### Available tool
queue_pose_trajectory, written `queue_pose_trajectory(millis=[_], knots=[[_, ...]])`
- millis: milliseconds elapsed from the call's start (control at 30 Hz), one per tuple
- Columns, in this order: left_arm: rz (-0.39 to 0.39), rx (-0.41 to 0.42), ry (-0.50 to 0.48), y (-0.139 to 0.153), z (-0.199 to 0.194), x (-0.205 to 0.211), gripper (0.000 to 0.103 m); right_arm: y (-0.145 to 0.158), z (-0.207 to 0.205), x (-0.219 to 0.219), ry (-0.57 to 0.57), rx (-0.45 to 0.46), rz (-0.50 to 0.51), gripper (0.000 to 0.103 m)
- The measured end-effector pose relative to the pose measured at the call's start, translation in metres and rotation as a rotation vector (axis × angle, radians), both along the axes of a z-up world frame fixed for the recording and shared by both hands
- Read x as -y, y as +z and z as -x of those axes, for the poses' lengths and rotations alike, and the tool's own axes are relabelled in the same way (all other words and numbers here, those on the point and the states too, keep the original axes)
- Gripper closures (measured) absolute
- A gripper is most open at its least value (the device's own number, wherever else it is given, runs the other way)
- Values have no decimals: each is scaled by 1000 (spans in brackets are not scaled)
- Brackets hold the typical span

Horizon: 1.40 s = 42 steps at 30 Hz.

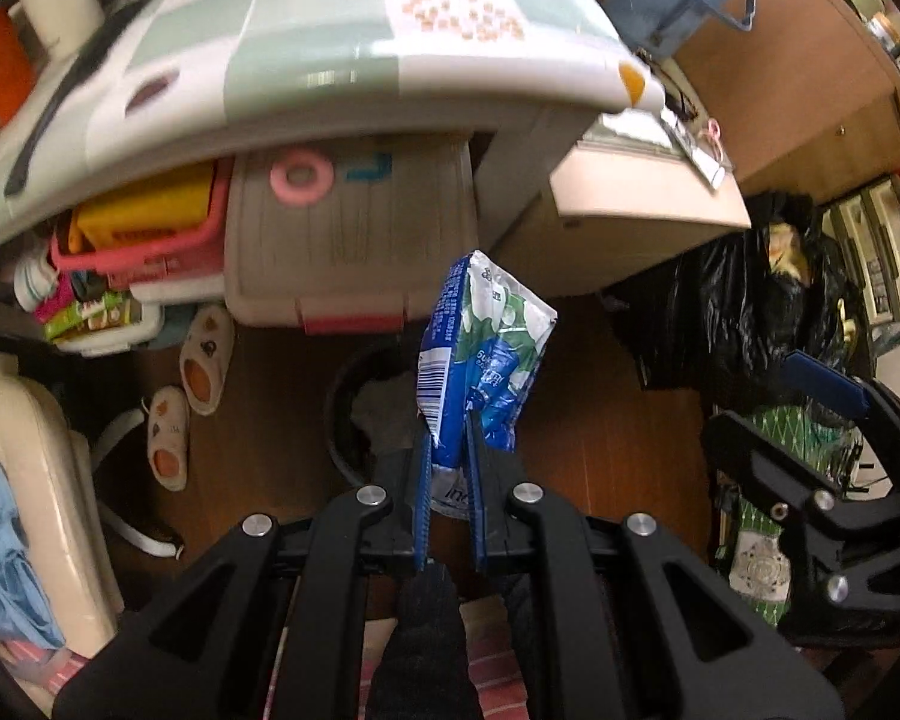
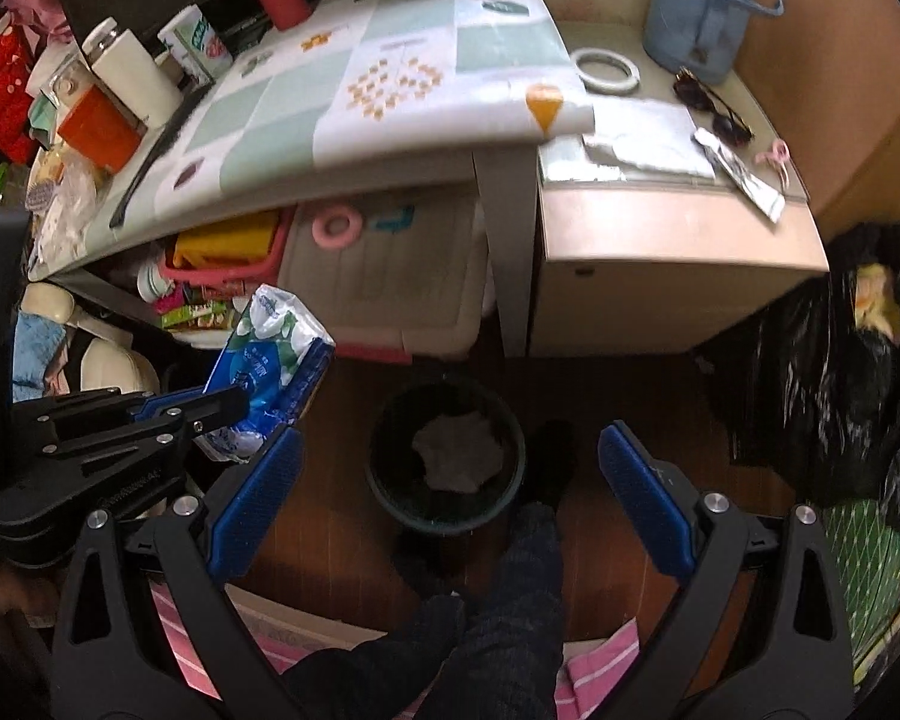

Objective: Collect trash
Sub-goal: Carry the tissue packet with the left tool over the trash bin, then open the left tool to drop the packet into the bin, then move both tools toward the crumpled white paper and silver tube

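My left gripper (image 1: 450, 429) is shut on the lower end of a crumpled blue, white and green plastic wrapper (image 1: 486, 348), which sticks up between its blue pads. Beyond it on the wooden floor stands a round dark trash bin (image 1: 345, 420), partly hidden by the wrapper. In the right wrist view the same bin (image 2: 384, 483) sits between the wide-apart fingers of my right gripper (image 2: 450, 435), which is open and holds nothing. Crumpled pale paper (image 2: 456, 459) lies inside the bin. The left gripper (image 2: 240, 414) with the wrapper (image 2: 276, 348) hangs left of and above the bin.
A desk with a patterned cloth (image 2: 390, 96) overhangs a beige storage box (image 2: 390, 288) just behind the bin. A low cabinet (image 2: 660, 252) stands to the right, and black trash bags (image 2: 822, 372) beside it. Slippers (image 1: 204, 360) lie at left. A person's dark-trousered legs (image 2: 528, 570) reach toward the bin.
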State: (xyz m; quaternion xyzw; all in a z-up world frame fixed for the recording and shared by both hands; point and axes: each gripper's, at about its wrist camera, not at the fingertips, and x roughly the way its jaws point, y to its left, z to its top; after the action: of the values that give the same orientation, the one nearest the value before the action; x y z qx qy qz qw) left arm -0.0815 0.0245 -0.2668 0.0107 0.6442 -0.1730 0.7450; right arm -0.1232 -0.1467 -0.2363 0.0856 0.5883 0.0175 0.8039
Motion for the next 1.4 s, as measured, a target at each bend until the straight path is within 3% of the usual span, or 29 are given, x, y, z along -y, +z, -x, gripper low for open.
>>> queue_pose_trajectory(millis=[233,567,900,1100,1267,1333,1400], knots=[[-13,-42,-9,-31,25,-3,93,-21,24,0,-10,-28,3,5],[-30,-80,-13,-76,25,4,93,-63,23,4,-24,-57,10,5],[-37,-146,-19,-153,18,18,91,-126,18,4,-15,-125,24,5],[-49,-159,-42,-173,18,25,80,-142,18,8,-21,-144,19,5],[-53,-151,-31,-165,14,28,60,-137,18,17,-32,-143,16,5],[-52,-130,-31,-153,11,33,48,-131,17,23,-43,-138,17,5],[-48,-111,-34,-141,8,39,42,-122,16,31,-54,-128,20,5]])
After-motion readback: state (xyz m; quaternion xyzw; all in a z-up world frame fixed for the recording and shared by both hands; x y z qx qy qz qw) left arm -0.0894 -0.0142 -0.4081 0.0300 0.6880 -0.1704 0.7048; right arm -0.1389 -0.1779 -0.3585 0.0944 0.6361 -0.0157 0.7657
